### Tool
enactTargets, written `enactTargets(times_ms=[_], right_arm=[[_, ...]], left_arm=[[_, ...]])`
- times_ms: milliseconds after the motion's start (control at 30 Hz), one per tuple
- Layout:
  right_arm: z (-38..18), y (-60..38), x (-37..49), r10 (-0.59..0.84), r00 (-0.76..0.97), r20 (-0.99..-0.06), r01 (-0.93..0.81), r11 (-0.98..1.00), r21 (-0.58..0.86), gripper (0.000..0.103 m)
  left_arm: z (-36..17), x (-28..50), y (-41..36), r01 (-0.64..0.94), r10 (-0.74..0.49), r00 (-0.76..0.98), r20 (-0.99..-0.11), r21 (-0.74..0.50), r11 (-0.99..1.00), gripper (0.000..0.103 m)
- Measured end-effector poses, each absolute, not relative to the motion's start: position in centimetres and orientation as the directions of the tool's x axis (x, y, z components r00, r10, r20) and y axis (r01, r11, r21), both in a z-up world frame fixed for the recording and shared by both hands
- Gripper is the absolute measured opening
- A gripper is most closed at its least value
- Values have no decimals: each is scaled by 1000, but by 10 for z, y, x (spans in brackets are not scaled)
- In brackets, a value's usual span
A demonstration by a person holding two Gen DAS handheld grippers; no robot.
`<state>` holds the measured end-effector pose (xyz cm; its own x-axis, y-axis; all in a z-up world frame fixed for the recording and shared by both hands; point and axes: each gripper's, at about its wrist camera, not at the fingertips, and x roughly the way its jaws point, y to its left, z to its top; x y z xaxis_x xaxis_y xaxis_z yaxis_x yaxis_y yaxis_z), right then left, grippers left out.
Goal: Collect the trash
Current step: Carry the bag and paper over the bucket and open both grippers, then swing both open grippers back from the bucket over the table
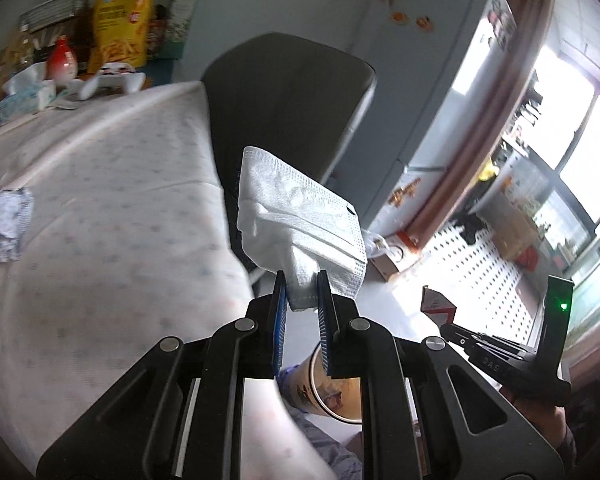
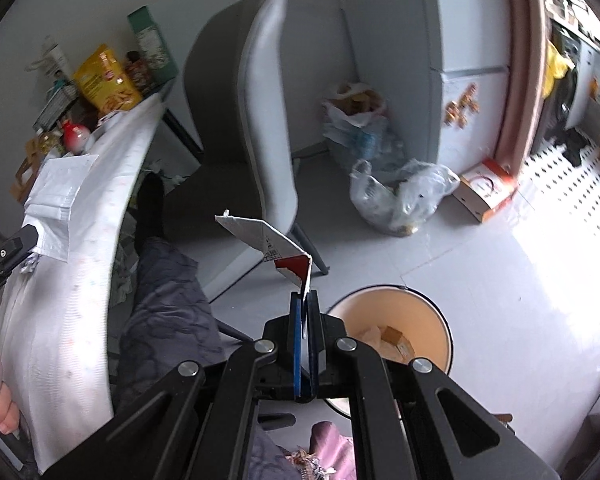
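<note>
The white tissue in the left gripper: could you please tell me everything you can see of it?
The white tissue is a soft, embossed paper sheet, folded over itself with a dotted border along its edges. The left gripper is shut on its lower corner, the blue pads pinching a narrow bunched part, so the rest stands up and fans out above the fingers. It hangs in the air beside the table edge, touching nothing else. The right wrist view shows it too, creased and flat.

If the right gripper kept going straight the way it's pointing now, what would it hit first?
Probably bare floor between the grey chair and the waste bin; the right gripper aims just past the bin's rim, though depth is unclear.
</note>
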<state>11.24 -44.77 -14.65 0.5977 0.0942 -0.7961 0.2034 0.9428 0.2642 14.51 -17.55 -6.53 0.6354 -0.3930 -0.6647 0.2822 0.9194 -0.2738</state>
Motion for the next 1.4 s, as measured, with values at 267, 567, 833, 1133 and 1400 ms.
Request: enactTargets(times_ms=[267,567,833,1133,1400], right_arm=[[-184,-479,109,82,564,-821,272,921,279,5],[-209,-504,102,57,541,-839,352,891,288,53],[-200,-532,86,27,573,-819,391,869,303,59],[-183,-574,60,-48,602,-797,468,830,304,62],[-185,-573,59,-33,601,-799,462,830,313,62]], left_arm=[[-80,156,-208,313,-393,588,-707,-248,917,15],[-94,159,-230,337,-392,545,-741,-234,912,15],[-104,161,-266,404,-414,485,-770,-222,887,15],[-120,159,-325,528,-502,349,-791,-277,803,37],[-111,157,-318,512,-536,377,-755,-312,800,91]])
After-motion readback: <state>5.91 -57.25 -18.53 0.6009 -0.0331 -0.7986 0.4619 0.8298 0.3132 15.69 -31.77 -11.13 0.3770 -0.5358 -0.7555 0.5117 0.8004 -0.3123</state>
